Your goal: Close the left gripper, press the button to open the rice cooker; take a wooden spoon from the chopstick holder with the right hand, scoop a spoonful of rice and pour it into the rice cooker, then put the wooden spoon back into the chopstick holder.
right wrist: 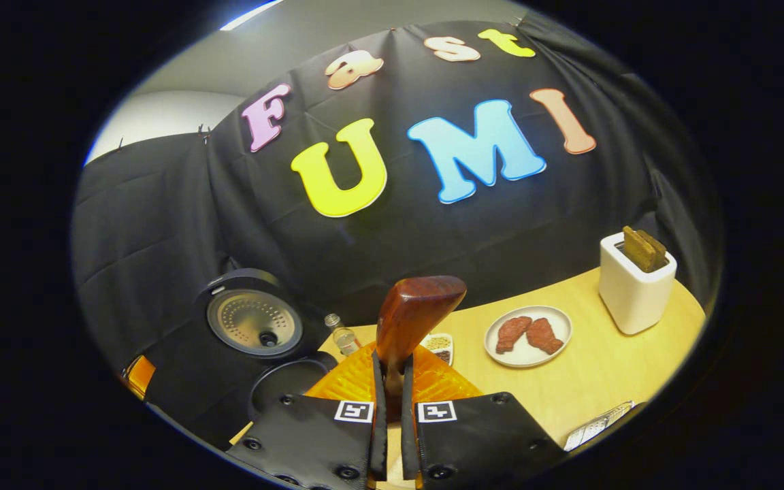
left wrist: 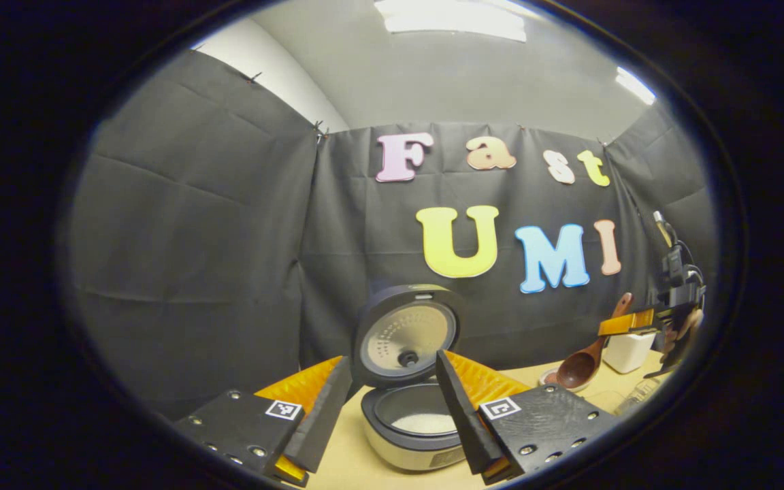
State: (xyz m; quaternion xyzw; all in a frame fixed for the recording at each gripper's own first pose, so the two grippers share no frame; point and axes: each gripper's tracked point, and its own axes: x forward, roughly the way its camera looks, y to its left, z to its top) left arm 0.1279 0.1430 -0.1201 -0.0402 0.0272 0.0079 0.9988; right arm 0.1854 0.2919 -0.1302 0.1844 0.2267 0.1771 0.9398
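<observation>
Things sit all over the tan table (right wrist: 610,367). In the right gripper view a white plate (right wrist: 528,335) holds two red-brown pieces of meat. Near it is a small dish (right wrist: 438,346) of seeds, and a little clear bottle (right wrist: 343,336) stands by the cooker. A white toaster (right wrist: 635,289) with brown bread poking out stands off to the side.

The rice cooker (left wrist: 411,425) is open, with its round lid (left wrist: 405,337) standing straight up. White rice lies in the pot. The left gripper (left wrist: 392,415) hangs in front of the cooker with its fingers wide apart, holding nothing.

The right gripper (right wrist: 392,435) has its fingers squeezed tight on the handle of the wooden spoon (right wrist: 411,320). The spoon is dark brown and shiny. In the left gripper view its bowl (left wrist: 577,369) hangs low over the table, next to the white chopstick holder (left wrist: 627,350).
</observation>
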